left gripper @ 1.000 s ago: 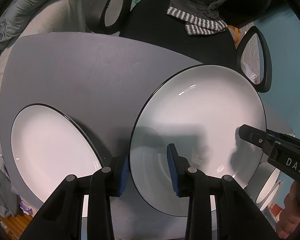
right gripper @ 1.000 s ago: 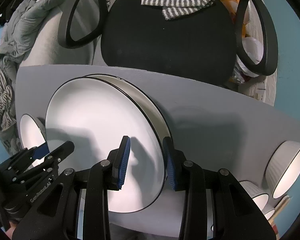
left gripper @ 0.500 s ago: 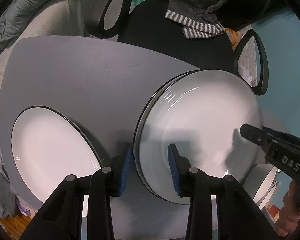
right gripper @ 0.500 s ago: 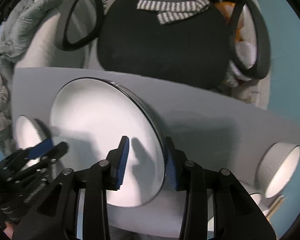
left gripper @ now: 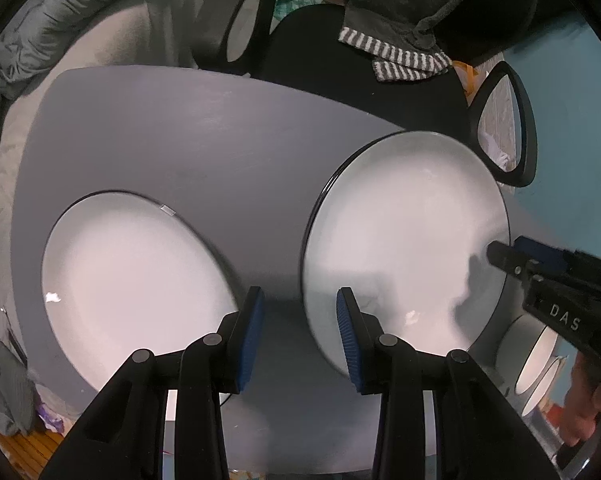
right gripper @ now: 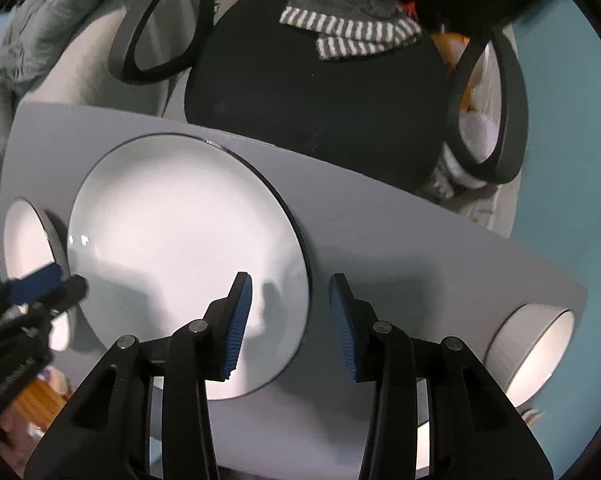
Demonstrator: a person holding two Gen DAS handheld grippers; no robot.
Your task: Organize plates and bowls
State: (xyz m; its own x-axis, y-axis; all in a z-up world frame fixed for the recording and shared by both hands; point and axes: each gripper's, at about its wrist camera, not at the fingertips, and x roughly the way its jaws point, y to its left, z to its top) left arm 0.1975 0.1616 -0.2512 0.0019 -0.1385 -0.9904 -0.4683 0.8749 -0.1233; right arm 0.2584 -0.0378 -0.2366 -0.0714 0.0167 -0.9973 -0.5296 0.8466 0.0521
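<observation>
Both claws hang parted and empty: the left gripper astride the stacked plate's nine o'clock rim, the right gripper at three o'clock. Seemingly just set down; a second plate lies at nine o'clock on the table.

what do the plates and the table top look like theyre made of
Plates: probably glazed ceramic, glossy white with a thin black rim; small bright glints show on the surface. Table top: matte grey, smooth and flat, with faint scuffs and no shine; likely painted or laminated board, though the look leaves that open.
</observation>
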